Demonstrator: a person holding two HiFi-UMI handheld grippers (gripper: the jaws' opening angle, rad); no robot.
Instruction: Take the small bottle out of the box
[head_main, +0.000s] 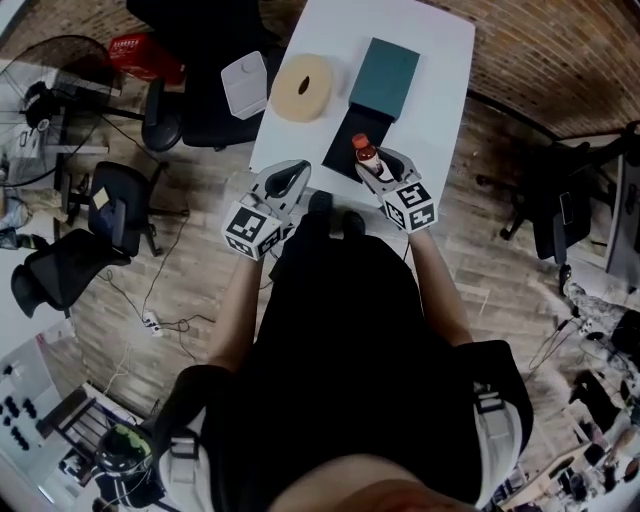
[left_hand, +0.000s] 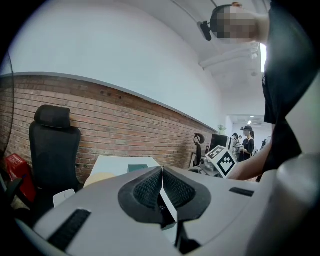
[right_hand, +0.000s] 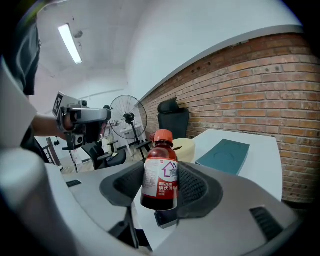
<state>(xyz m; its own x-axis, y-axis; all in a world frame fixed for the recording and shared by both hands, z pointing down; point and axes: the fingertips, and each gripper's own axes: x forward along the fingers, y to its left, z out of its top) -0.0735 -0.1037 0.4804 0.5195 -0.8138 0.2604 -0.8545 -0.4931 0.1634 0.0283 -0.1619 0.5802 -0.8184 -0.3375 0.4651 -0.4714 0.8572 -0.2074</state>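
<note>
A small brown bottle (right_hand: 161, 172) with an orange cap and a white label stands upright between the black pads of my right gripper (right_hand: 160, 186), which is shut on it. In the head view the bottle (head_main: 364, 154) and right gripper (head_main: 378, 166) hang over the near edge of the white table (head_main: 435, 60), just above the black box base (head_main: 343, 153). The teal box lid (head_main: 385, 75) lies farther back. My left gripper (head_main: 285, 181) is off the table's near left corner, its jaws (left_hand: 162, 187) shut with nothing between them.
A beige ring-shaped roll (head_main: 302, 88) lies on the table's left side, and a white flat item (head_main: 244, 83) sits just off it. Black office chairs (head_main: 110, 215) and a floor fan (right_hand: 127, 120) stand to the left. People are in the background.
</note>
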